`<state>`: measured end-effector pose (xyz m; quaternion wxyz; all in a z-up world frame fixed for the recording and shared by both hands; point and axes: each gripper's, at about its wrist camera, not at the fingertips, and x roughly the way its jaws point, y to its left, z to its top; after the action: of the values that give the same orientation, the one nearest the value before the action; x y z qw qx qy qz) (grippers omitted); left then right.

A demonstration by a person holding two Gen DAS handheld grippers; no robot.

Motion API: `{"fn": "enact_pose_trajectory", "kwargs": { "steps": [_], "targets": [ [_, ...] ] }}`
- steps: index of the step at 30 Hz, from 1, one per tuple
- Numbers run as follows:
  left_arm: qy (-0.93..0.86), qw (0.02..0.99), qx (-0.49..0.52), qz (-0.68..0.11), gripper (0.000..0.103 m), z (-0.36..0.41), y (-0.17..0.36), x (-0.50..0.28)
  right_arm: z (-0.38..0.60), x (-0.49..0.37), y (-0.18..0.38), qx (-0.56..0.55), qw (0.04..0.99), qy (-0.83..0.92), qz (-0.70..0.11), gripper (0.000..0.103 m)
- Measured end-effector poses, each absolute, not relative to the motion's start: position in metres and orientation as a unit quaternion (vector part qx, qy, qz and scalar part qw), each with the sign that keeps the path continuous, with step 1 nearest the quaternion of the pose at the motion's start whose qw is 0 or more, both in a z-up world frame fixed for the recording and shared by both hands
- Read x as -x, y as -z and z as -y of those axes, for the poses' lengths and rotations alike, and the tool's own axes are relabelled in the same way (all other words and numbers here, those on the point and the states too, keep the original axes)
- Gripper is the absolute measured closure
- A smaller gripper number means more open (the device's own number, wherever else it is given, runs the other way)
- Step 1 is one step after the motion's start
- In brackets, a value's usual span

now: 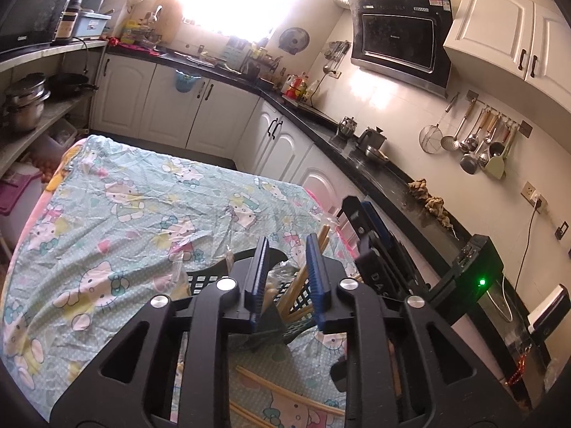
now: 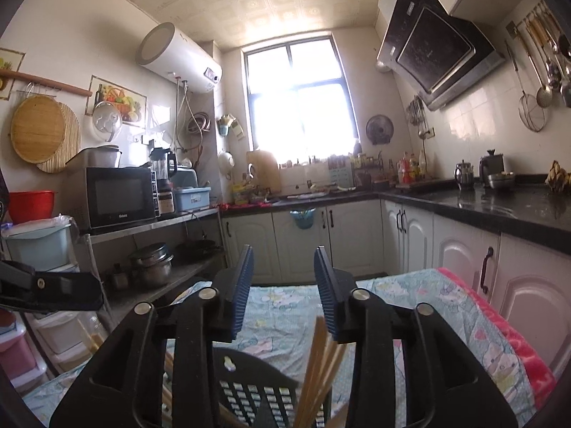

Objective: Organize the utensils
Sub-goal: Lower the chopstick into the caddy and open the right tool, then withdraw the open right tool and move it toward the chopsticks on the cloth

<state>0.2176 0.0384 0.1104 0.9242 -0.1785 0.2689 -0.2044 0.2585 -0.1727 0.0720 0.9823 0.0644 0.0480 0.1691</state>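
Left gripper (image 1: 285,249) and right gripper (image 2: 283,264) both parted (seemingly gripping nothing), side by side.

A table (image 1: 117,192) is seen filling the lower left and centre of the left wrist view, covered by a crumpled pale turquoise cloth (image 1: 150,214) printed with cartoon cats. A black perforated plastic basket (image 1: 208,278) is set on the cloth at lower centre, with wooden chopsticks (image 1: 303,278) leaning up out of it. More chopsticks (image 1: 264,385) are laid flat on the cloth at the bottom of the frame. A pink edge is shown along the cloth's right side.
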Motion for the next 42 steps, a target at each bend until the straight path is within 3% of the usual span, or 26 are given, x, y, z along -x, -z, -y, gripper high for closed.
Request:
{"fn": "enact_pose_trajectory", "kwargs": {
  "steps": [3, 10, 15, 21, 42],
  "targets": [
    [0.196, 0.929, 0.171, -0.263, 0.07, -0.04, -0.113, -0.212, 0.177, -0.253, -0.073, -0.067, 0.98, -0.176, -0.062, 0.062],
    [0.181, 0.938, 0.158, -0.249, 0.05, -0.042, -0.118, -0.2, 0.183, -0.236, -0.077, -0.061, 0.974, -0.198, -0.091, 0.052],
    [0.17, 0.946, 0.153, -0.232, 0.027, -0.046, -0.123, -0.186, 0.187, -0.218, -0.079, -0.048, 0.971, -0.209, -0.103, 0.047],
    [0.161, 0.95, 0.146, -0.223, 0.012, -0.046, -0.124, -0.172, 0.186, -0.203, -0.082, -0.041, 0.966, -0.226, -0.118, 0.043],
    [0.13, 0.95, 0.149, -0.241, 0.011, -0.06, -0.096, -0.142, 0.176, -0.159, -0.078, 0.005, 0.957, -0.255, -0.137, 0.038]
  ]
}}
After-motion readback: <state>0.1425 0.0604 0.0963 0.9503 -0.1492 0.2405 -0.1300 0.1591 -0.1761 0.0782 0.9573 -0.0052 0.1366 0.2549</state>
